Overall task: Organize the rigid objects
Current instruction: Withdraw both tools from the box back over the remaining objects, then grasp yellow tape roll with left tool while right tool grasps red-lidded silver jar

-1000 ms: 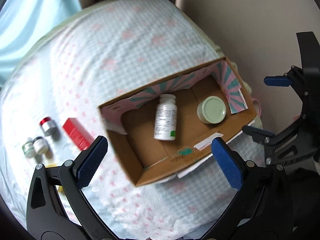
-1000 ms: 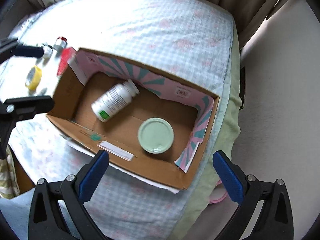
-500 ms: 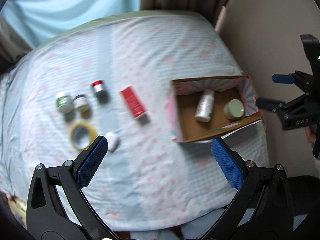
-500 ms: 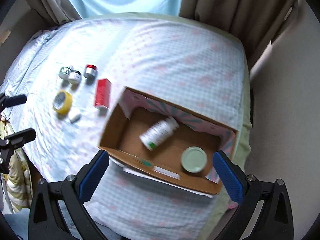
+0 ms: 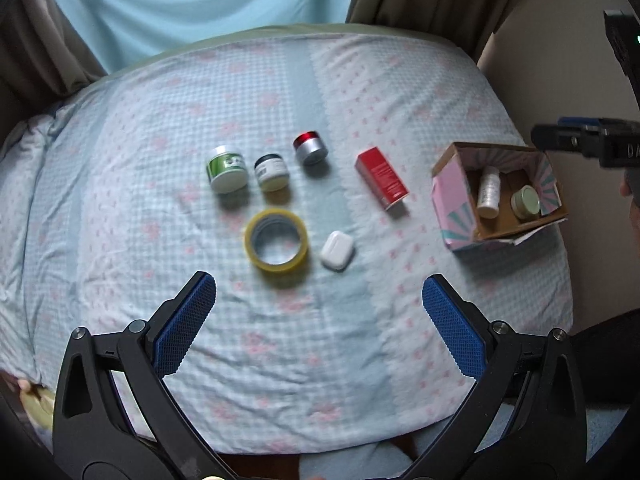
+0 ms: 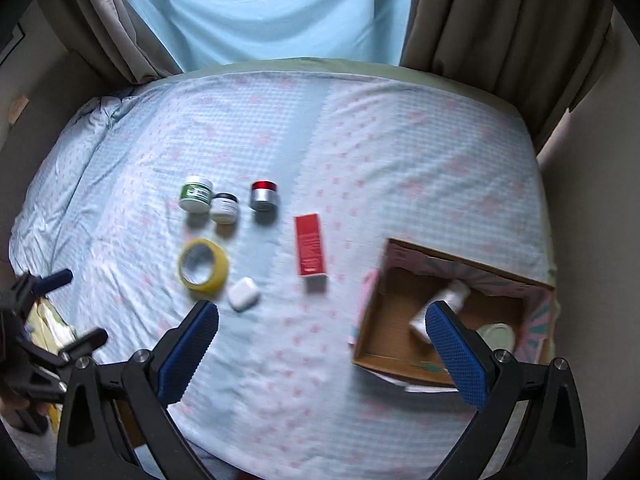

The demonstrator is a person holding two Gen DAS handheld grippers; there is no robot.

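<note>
On the bed lie a green-labelled jar point(image 5: 227, 169), a dark-lidded jar point(image 5: 271, 172), a red-topped silver jar point(image 5: 310, 148), a red box point(image 5: 381, 178), a yellow tape roll point(image 5: 277, 239) and a white earbud case point(image 5: 337, 250). A cardboard box point(image 5: 460, 196) at the right holds a white bottle point(image 5: 489, 191) and a pale green-lidded jar point(image 5: 525, 201). My left gripper point(image 5: 318, 320) is open and empty, high above the bed, nearest the tape. My right gripper point(image 6: 320, 344) is open and empty, between the earbud case point(image 6: 242, 294) and the cardboard box point(image 6: 396, 320).
The bed has a blue-and-pink checked sheet point(image 6: 360, 140). Brown curtains point(image 6: 500, 12) and a light blue drape point(image 6: 264, 8) hang behind it. A beige wall point(image 6: 592, 200) stands to the right. The bed's front edge is just below both grippers.
Both grippers have pulled up and back from the cardboard box and swung left. The loose objects on the bed have come into view. Both stay open.
</note>
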